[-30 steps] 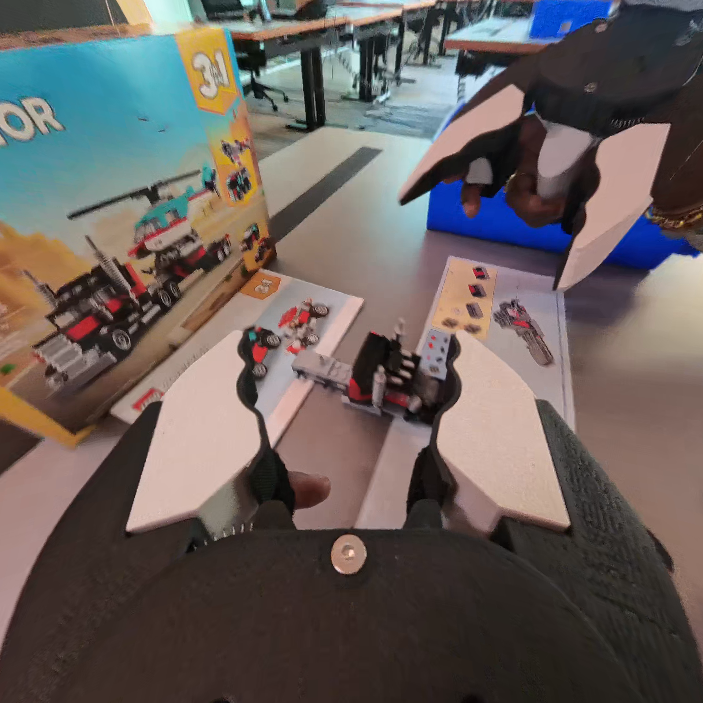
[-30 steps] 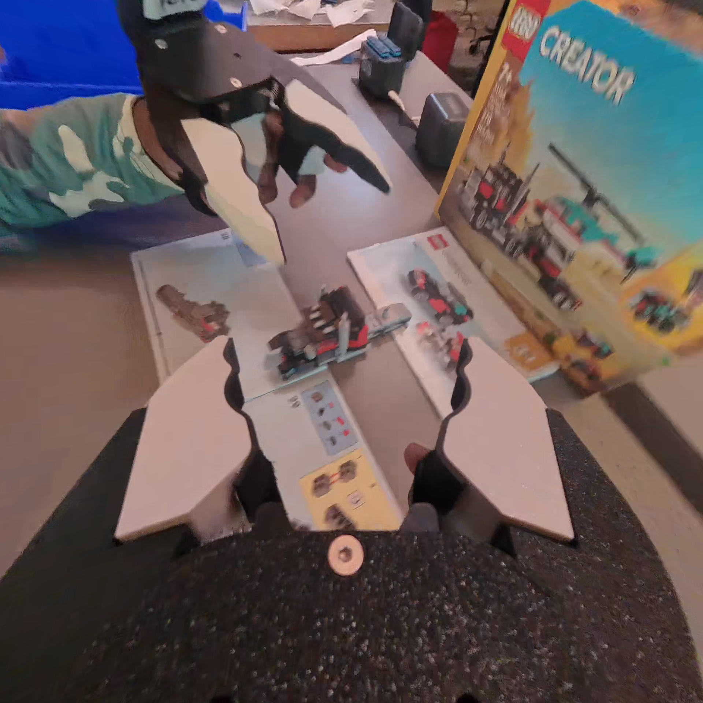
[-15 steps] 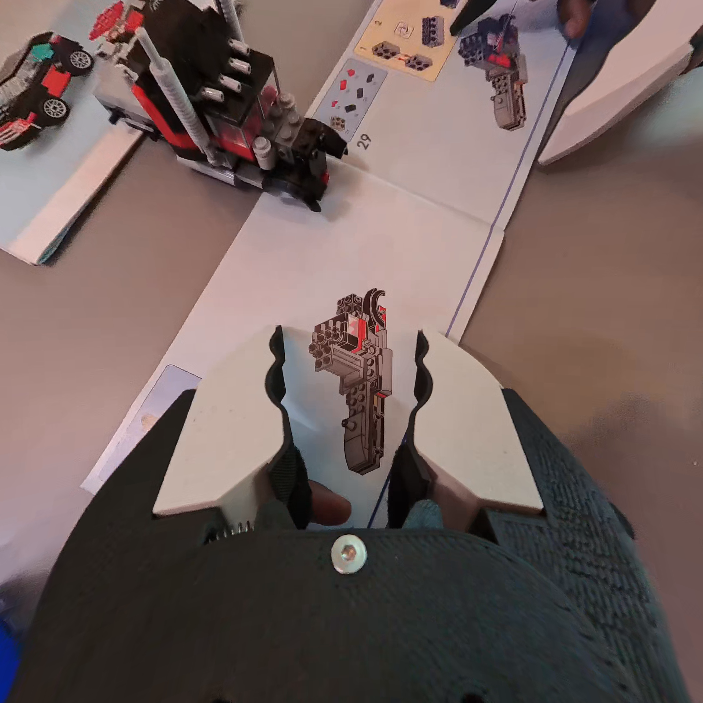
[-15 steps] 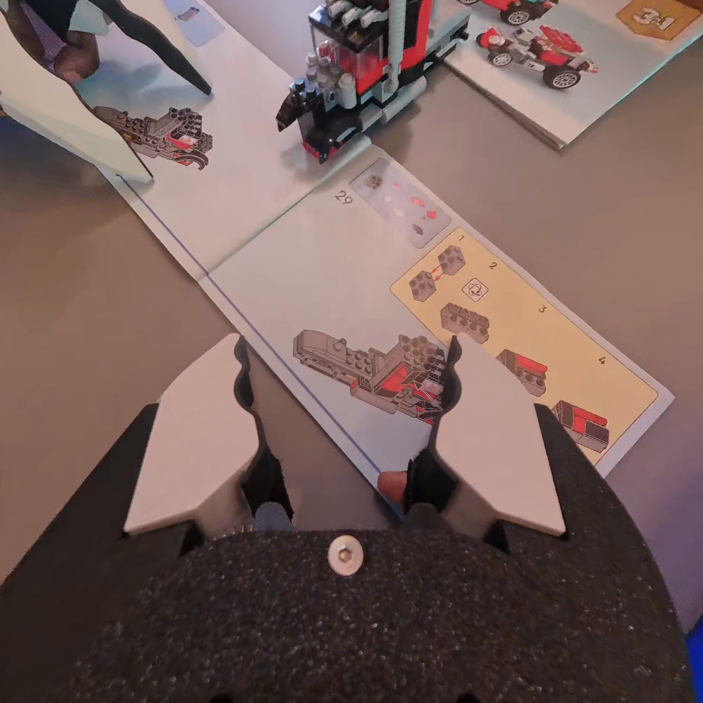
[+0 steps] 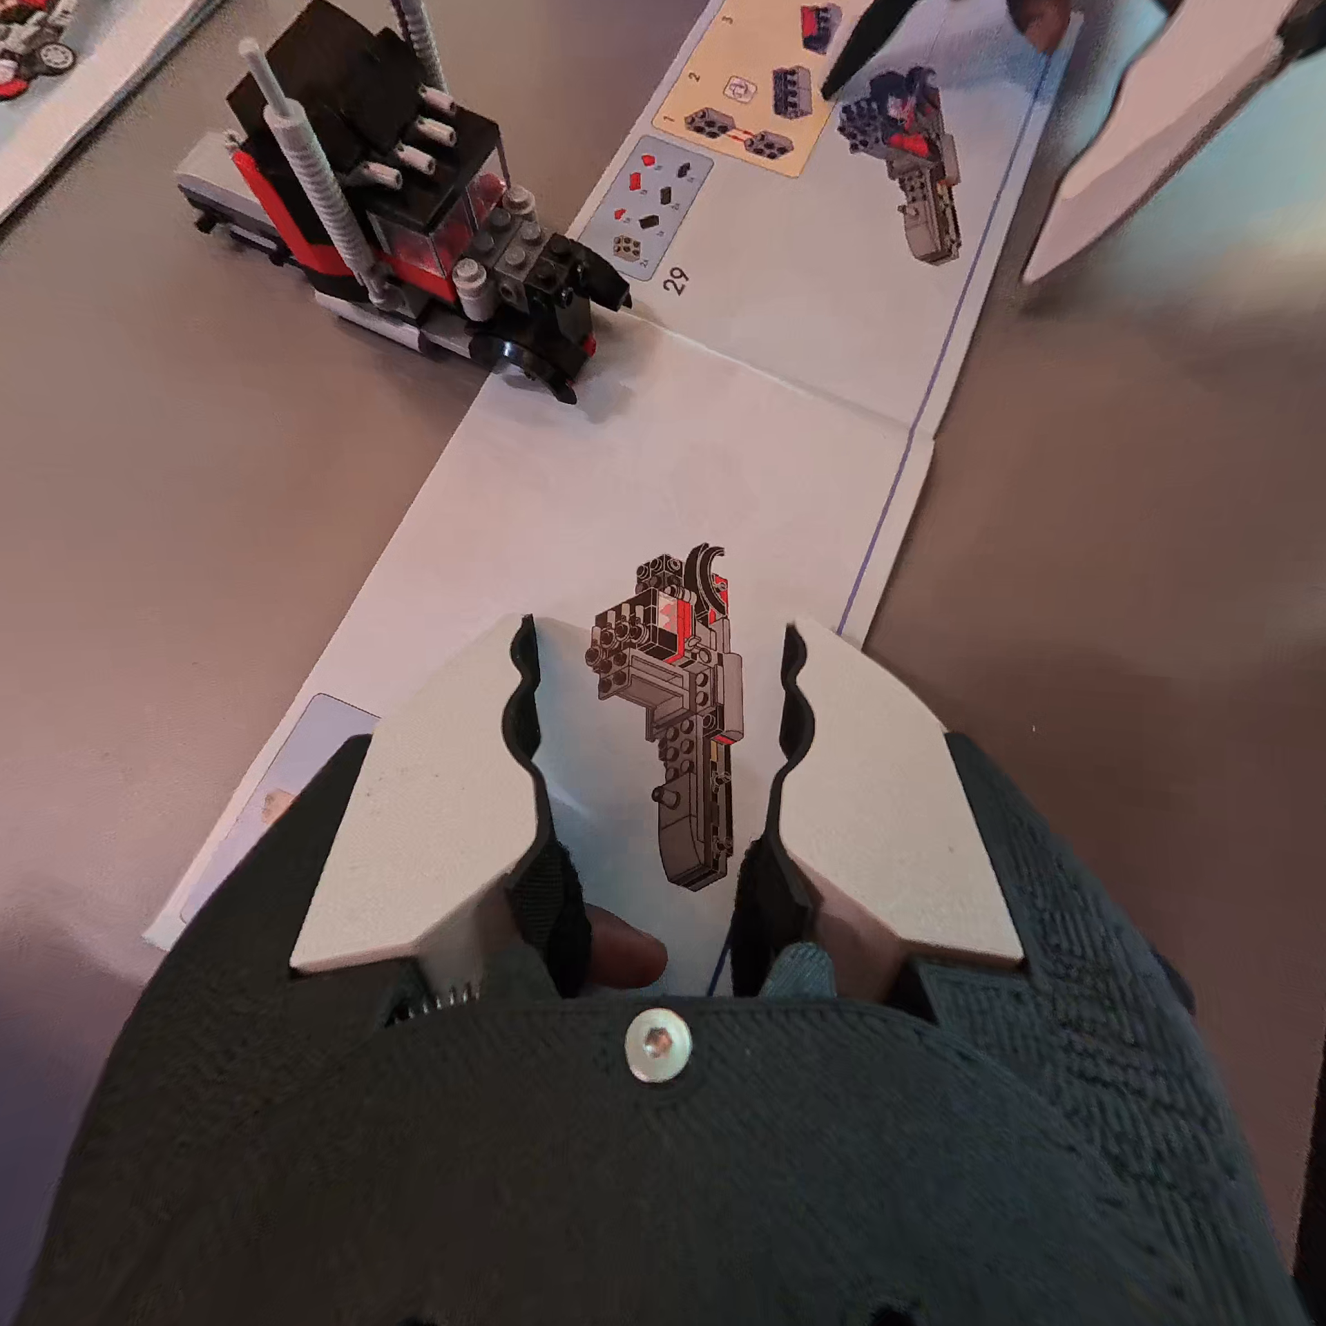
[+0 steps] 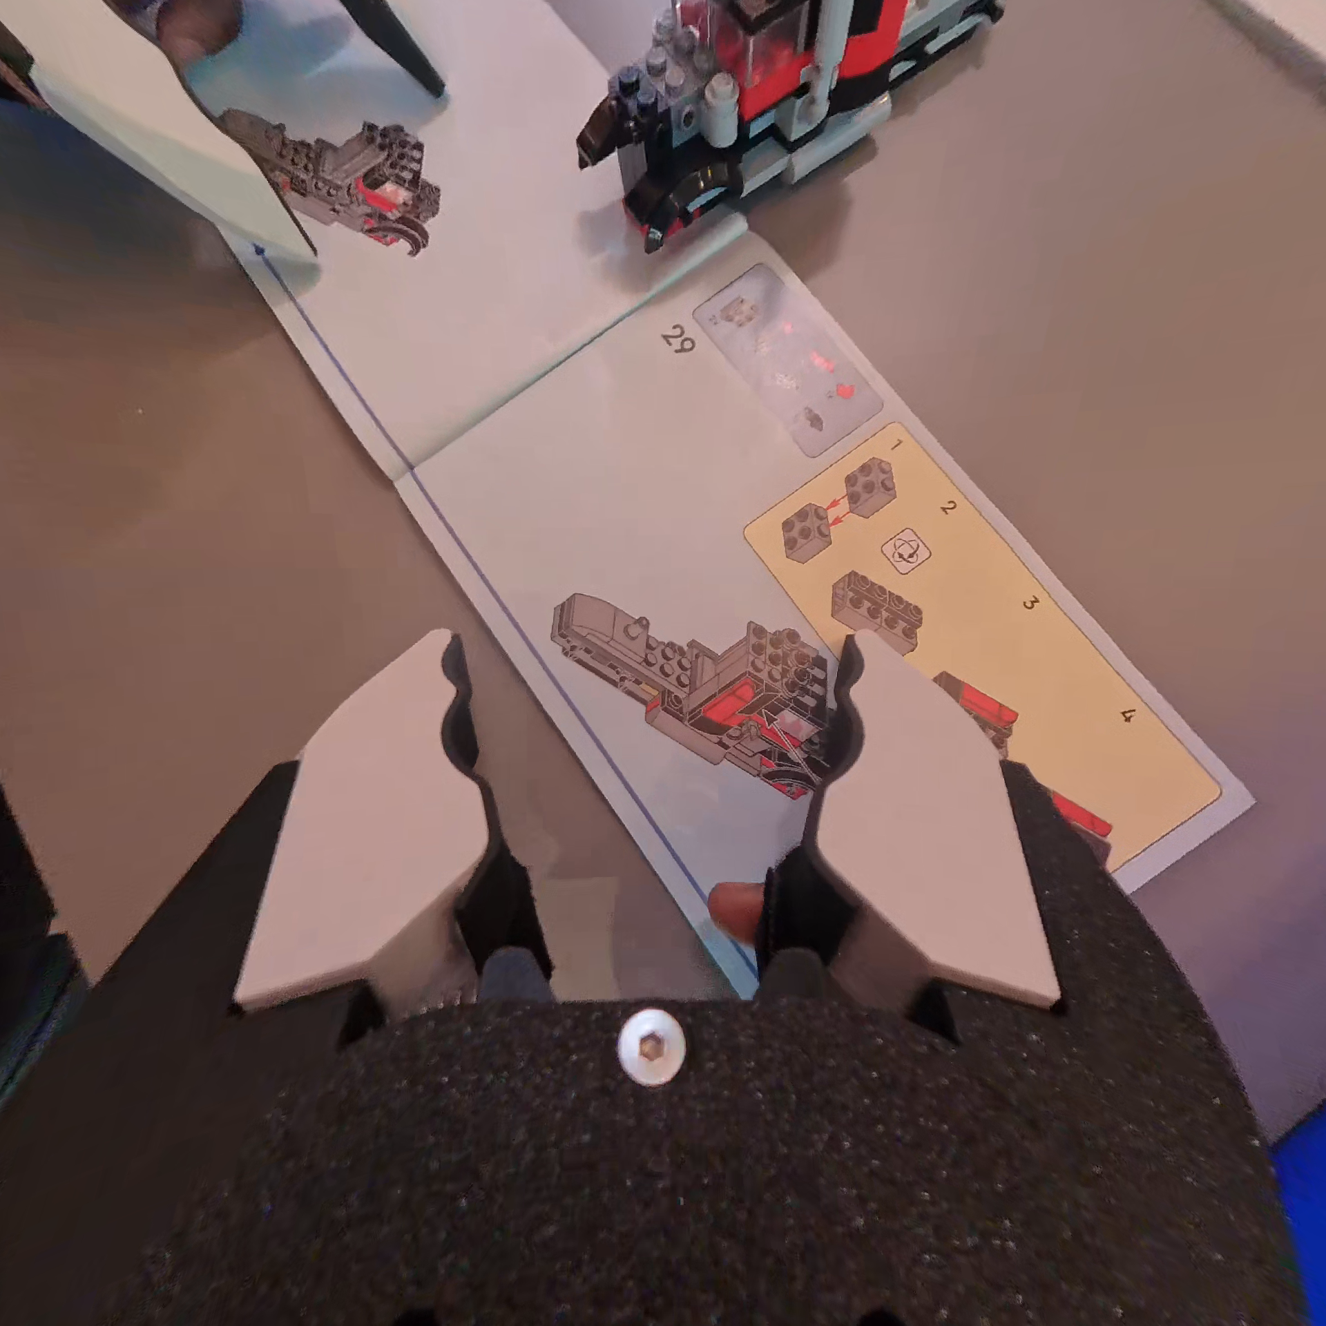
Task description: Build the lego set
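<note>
Two grippers hang over an open instruction booklet (image 5: 717, 459) on a grey table (image 5: 179, 538). Left gripper (image 5: 656, 631) and right gripper (image 6: 649, 646) both stand apart, holding nothing. Toy truck (image 5: 402, 208) sits at the booklet's far edge.

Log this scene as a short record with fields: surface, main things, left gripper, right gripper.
surface: grey-brown table
main things: open instruction booklet lying flat; black-and-red brick truck standing at the booklet's edge, partly on the page
left gripper: open, nothing held, over one booklet page with a printed model drawing between its fingers
right gripper: open, nothing held, astride the booklet's blue-lined edge, one finger over the page, the other over the table
</note>
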`<state>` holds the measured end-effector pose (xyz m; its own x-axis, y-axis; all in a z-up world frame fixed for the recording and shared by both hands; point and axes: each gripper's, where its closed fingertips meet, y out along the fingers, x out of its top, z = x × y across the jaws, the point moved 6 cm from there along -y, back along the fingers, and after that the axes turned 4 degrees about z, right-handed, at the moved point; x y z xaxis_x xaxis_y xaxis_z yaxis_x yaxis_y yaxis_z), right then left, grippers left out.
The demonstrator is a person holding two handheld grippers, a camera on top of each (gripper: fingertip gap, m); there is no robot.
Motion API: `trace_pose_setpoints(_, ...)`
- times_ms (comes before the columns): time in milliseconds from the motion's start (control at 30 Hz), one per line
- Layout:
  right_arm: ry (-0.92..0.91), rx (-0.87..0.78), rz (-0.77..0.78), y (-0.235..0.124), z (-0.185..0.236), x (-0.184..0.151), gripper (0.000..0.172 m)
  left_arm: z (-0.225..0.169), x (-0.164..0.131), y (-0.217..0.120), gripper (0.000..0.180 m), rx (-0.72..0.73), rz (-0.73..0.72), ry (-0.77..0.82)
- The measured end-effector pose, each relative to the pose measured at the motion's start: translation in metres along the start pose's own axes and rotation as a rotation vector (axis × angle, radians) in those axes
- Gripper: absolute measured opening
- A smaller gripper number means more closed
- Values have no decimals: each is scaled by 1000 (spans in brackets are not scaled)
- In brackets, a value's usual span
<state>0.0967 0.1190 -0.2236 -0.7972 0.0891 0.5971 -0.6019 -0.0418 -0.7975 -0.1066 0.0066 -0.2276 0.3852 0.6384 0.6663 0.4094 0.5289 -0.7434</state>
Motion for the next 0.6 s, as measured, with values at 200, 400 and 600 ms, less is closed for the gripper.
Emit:
trace_pose_setpoints(200,-142,-42,-14,-11,-15,20,107,2,12,-8,69,-18,2,20)
trace_pose_setpoints(400,-157,-26,-166,-45,-20,37,107,19,31,-9,70,23,-86,58)
trace_pose_setpoints(600,-152,73,-182,-33,-11,32,102,32,47,12,72,-67,-98,29)
